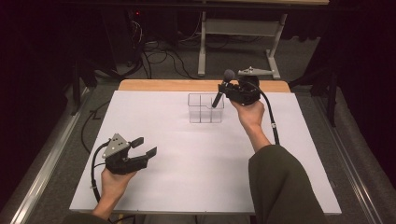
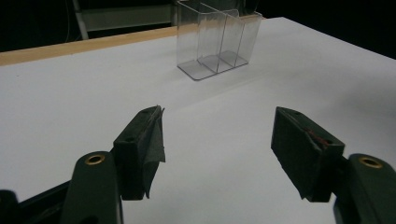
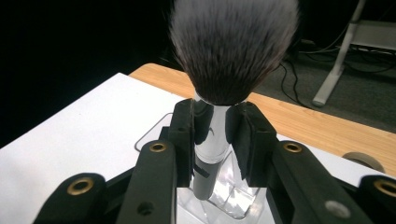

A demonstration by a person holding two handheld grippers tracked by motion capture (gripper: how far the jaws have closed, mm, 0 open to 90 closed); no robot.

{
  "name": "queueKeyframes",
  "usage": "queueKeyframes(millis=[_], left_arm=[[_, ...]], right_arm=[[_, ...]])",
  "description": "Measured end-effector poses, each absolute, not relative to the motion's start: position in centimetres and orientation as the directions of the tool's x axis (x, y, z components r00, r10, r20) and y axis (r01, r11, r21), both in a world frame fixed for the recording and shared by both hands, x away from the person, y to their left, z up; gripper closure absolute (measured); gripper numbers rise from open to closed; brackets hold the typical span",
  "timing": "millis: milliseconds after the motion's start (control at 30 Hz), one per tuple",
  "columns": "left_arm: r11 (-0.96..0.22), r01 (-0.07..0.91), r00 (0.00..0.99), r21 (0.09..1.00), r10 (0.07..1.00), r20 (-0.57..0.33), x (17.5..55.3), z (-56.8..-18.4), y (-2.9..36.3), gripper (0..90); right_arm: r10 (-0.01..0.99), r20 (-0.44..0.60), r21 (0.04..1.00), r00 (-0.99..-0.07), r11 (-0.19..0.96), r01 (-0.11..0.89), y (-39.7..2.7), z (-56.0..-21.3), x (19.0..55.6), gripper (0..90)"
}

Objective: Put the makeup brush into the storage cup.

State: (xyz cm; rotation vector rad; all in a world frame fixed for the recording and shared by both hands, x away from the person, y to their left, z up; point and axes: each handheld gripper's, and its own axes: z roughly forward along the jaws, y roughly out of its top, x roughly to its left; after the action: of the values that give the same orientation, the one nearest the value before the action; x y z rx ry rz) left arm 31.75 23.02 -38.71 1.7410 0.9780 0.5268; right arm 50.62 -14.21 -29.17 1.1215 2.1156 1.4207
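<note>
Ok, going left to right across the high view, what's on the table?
Left gripper, empty with its fingers apart → clear divided holder → makeup brush, angled down into the holder → right gripper, shut on the brush.

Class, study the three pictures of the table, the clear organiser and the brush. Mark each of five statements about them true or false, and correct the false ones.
1. The right tongs are shut on the makeup brush. True.
2. The brush's bristles point down into the clear organiser. False: the bristles are uppermost and the handle end points down at the organiser.
3. The left tongs hold nothing and stand open. True.
4. The organiser lies toppled on its side. False: it stands upright on the white table.
5. The left tongs hang over the organiser. False: they sit at the near left of the table, apart from it.
</note>
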Motion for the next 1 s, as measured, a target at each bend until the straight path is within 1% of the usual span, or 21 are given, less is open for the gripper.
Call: queueKeyframes(millis=[333,1000], left_arm=[[-0.151,0.365,0.577,0.919,0.811,-0.096,31.8,-38.7,23.0,34.4],[-0.158,0.362,0.582,0.919,0.808,-0.09,31.7,-38.7,22.9,34.4]], right_arm=[[0.798,0.114,0.88,-0.592,0.195,0.433,-14.2,-29.9,51.3,72.6],[0.806,0.104,0.862,-0.583,0.22,0.457,-13.7,-30.9,51.9,72.5]])
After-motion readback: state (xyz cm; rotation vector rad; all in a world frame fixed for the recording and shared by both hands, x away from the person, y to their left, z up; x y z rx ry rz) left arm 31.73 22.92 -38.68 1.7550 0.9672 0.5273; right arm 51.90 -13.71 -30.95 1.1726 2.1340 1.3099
